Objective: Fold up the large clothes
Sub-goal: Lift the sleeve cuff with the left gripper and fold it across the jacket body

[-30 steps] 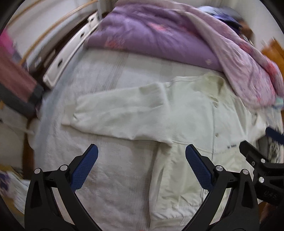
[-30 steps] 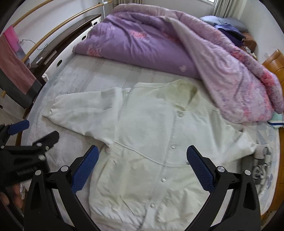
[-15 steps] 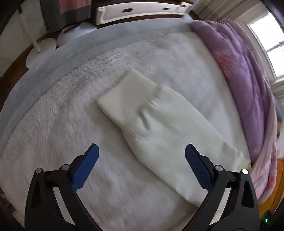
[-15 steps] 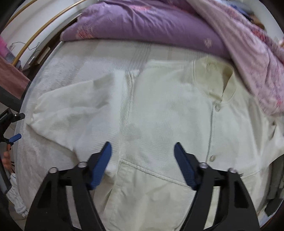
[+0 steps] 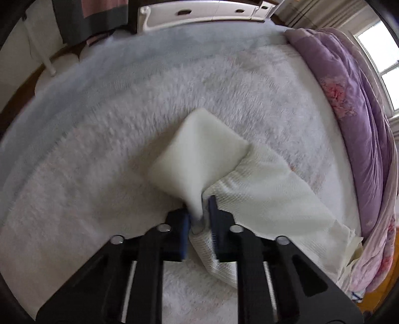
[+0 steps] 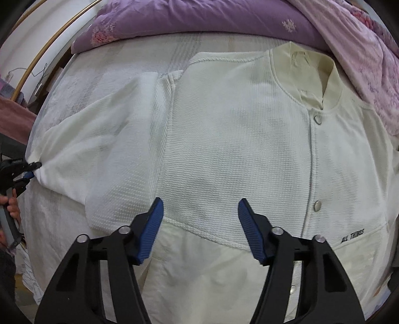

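A cream button-front jacket (image 6: pixel 237 139) lies face up on the bed, collar toward the purple quilt. Its left sleeve (image 6: pixel 99 139) stretches out to the left. My left gripper (image 5: pixel 199 219) is shut on the sleeve's cuff (image 5: pixel 199 159), which bunches up between the blue pads; it also shows at the left edge of the right wrist view (image 6: pixel 31 169). My right gripper (image 6: pixel 199 229) is open, hovering just above the jacket's chest near the armpit seam, pads on either side of the fabric without closing on it.
A purple quilt (image 6: pixel 199 17) is heaped along the far side of the bed and also shows in the left wrist view (image 5: pixel 359 104). A fuzzy white blanket (image 5: pixel 124 154) covers the bed. A white bed frame (image 5: pixel 199 12) and floor lie beyond the bed edge.
My left gripper moved down to the cuff and shut on it. My right gripper came lower and closer over the jacket's chest and narrowed a little, still open.
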Demonstrator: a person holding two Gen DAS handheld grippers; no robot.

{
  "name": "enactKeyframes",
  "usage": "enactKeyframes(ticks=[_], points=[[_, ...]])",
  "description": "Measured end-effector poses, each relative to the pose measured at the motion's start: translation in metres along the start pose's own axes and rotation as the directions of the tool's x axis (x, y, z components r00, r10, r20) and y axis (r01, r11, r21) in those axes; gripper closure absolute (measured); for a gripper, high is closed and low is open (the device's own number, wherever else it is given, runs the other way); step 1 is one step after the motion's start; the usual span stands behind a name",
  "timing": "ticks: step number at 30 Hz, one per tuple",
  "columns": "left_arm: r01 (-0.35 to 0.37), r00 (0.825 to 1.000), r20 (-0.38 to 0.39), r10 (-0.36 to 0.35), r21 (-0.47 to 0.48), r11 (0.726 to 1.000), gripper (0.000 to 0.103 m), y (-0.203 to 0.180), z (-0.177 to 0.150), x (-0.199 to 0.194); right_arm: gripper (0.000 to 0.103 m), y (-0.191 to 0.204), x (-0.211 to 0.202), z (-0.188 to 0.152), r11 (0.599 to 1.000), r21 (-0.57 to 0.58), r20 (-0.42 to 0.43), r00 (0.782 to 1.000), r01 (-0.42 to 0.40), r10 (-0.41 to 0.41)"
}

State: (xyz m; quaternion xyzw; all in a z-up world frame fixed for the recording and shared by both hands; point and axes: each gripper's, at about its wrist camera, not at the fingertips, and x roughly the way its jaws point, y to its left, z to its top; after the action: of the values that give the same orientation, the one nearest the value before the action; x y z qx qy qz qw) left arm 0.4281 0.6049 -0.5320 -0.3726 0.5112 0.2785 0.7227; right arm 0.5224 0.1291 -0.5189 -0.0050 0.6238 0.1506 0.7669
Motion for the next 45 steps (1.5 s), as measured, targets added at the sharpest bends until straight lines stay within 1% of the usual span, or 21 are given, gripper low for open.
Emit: enactKeyframes(ticks=[2, 4, 6, 7, 9, 13, 15, 17, 21, 23, 26, 27, 30, 32, 34, 35, 37, 39, 40, 42, 45], points=[[-0.026, 0.998, 0.059, 0.026, 0.006, 1.0, 0.091, 0.003, 0.007, -0.02, 0.065, 0.005, 0.006, 0.003, 0.999, -0.01, -0.014, 0.999, -0.037, 0.037], [-0.037, 0.993, 0.114, 0.035, 0.013, 0.999, 0.091, 0.007, 0.018, -0.041, 0.085, 0.01, 0.014, 0.005, 0.997, -0.017, -0.031, 0.996, -0.081, 0.081], [-0.02, 0.986, 0.168, 0.018, 0.012, 1.0, 0.092, 0.009, 0.031, -0.065, 0.098, 0.02, 0.024, 0.007, 0.99, -0.033, -0.054, 0.989, -0.141, 0.139], [-0.017, 0.982, 0.189, 0.015, 0.013, 1.0, 0.092, 0.011, 0.036, -0.076, 0.1, 0.026, 0.029, 0.007, 0.986, -0.045, -0.066, 0.985, -0.163, 0.16], [-0.005, 0.974, 0.226, -0.001, 0.025, 1.0, 0.093, 0.01, 0.045, -0.098, 0.103, 0.04, 0.044, 0.004, 0.977, -0.058, -0.107, 0.974, -0.206, 0.199], [0.016, 0.959, 0.281, -0.036, 0.073, 0.997, 0.094, -0.001, 0.041, -0.135, 0.102, 0.054, 0.064, -0.001, 0.984, -0.054, -0.152, 0.975, -0.171, 0.161], [0.002, 0.954, 0.299, -0.035, 0.11, 0.994, 0.094, -0.012, 0.03, -0.144, 0.102, 0.05, 0.074, 0.0, 0.985, -0.018, -0.172, 0.971, -0.169, 0.163], [-0.052, 0.946, 0.324, -0.003, 0.158, 0.986, 0.094, -0.023, 0.016, -0.151, 0.102, 0.047, 0.082, 0.001, 0.985, -0.002, -0.182, 0.968, -0.174, 0.171], [-0.068, 0.933, 0.359, -0.003, 0.186, 0.98, 0.094, -0.036, -0.008, -0.17, 0.103, 0.049, 0.082, 0.004, 0.985, -0.017, -0.2, 0.966, -0.173, 0.166], [-0.072, 0.927, 0.375, -0.009, 0.201, 0.977, 0.094, -0.047, -0.018, -0.182, 0.103, 0.046, 0.077, 0.005, 0.981, -0.012, -0.2, 0.962, -0.194, 0.188], [-0.079, 0.918, 0.397, -0.021, 0.234, 0.969, 0.094, -0.067, -0.031, -0.198, 0.102, 0.035, 0.055, 0.002, 0.972, -0.015, -0.162, 0.96, -0.235, 0.23], [-0.076, 0.912, 0.408, -0.034, 0.252, 0.965, 0.094, -0.079, -0.039, -0.206, 0.102, 0.025, 0.041, -0.002, 0.968, -0.011, -0.139, 0.959, -0.25, 0.246], [-0.07, 0.894, 0.44, -0.083, 0.321, 0.944, 0.094, -0.121, -0.07, -0.228, 0.102, -0.003, 0.013, -0.011, 0.969, -0.006, -0.097, 0.965, -0.245, 0.244], [-0.035, 0.886, 0.441, -0.144, 0.372, 0.928, 0.094, -0.159, -0.094, -0.237, 0.102, -0.034, -0.008, -0.02, 0.977, 0.018, -0.062, 0.975, -0.211, 0.211], [-0.006, 0.884, 0.427, -0.19, 0.416, 0.909, 0.094, -0.193, -0.119, -0.238, 0.102, -0.062, -0.02, -0.036, 0.975, 0.067, -0.037, 0.976, -0.212, 0.214], [0.011, 0.884, 0.416, -0.214, 0.439, 0.898, 0.095, -0.211, -0.133, -0.237, 0.102, -0.08, -0.026, -0.039, 0.971, 0.102, -0.022, 0.976, -0.215, 0.219], [0.058, 0.894, 0.363, -0.263, 0.487, 0.871, 0.095, -0.252, -0.165, -0.229, 0.102, -0.123, -0.044, -0.049, 0.964, 0.153, 0.015, 0.976, -0.218, 0.219], [0.093, 0.893, 0.326, -0.31, 0.54, 0.836, 0.095, -0.295, -0.204, -0.222, 0.102, -0.15, -0.061, -0.06, 0.961, 0.175, 0.037, 0.977, -0.212, 0.209], [0.103, 0.893, 0.314, -0.324, 0.557, 0.824, 0.095, -0.307, -0.218, -0.219, 0.102, -0.155, -0.064, -0.062, 0.961, 0.183, 0.046, 0.978, -0.208, 0.203], [0.129, 0.894, 0.278, -0.351, 0.591, 0.796, 0.095, -0.346, -0.255, -0.205, 0.102, -0.188, -0.079, -0.069, 0.959, 0.204, 0.065, 0.98, -0.196, 0.186], [0.147, 0.906, 0.23, -0.355, 0.615, 0.775, 0.095, -0.387, -0.298, -0.183, 0.1, -0.231, -0.097, -0.077, 0.944, 0.253, 0.105, 0.976, -0.211, 0.19]])
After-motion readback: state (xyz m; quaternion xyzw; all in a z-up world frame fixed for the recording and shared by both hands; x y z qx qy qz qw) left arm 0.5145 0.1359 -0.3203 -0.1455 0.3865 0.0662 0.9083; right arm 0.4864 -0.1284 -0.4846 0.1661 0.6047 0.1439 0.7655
